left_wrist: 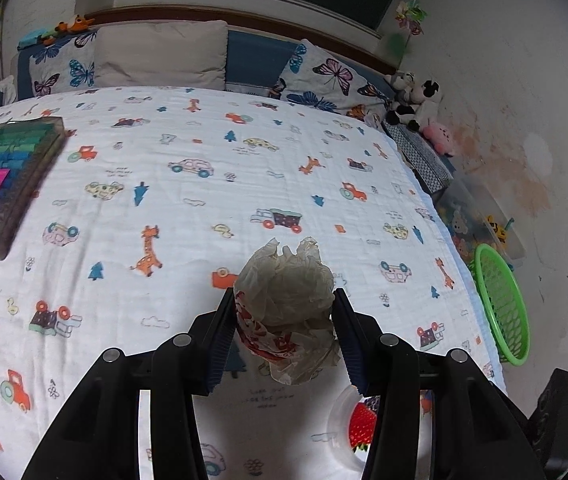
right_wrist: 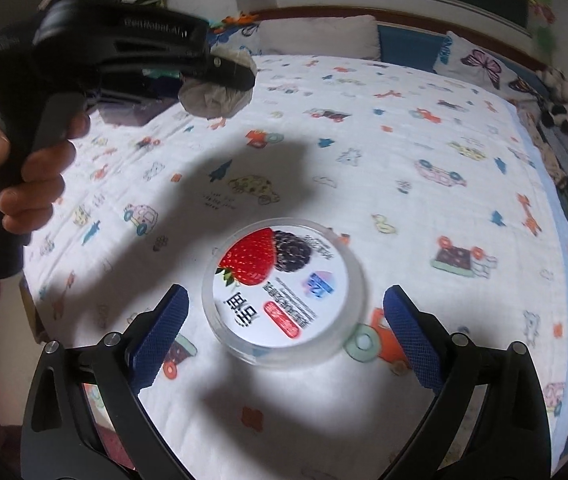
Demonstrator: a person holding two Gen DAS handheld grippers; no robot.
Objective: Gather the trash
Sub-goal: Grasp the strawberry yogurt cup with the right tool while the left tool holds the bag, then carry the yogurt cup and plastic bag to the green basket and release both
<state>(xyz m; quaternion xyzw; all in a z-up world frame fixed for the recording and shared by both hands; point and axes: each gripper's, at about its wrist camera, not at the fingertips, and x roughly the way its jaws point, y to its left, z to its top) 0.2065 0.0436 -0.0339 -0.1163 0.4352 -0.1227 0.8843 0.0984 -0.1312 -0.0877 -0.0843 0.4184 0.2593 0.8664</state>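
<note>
Left tongs (left_wrist: 284, 334) pinch our crumpled wrapper (left_wrist: 288, 312); right tongs (right_wrist: 284, 326) gape wide around the fruit-label lid (right_wrist: 284, 292). Next we close on it.

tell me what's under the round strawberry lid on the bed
The lid lies flat on the cartoon-print sheet, label up. Only sheet shows around its rim; whatever sits directly beneath it is covered.

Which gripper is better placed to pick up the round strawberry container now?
Right. The right gripper is open with the container lying between its fingers, while the left gripper already holds a crumpled wrapper.
</note>
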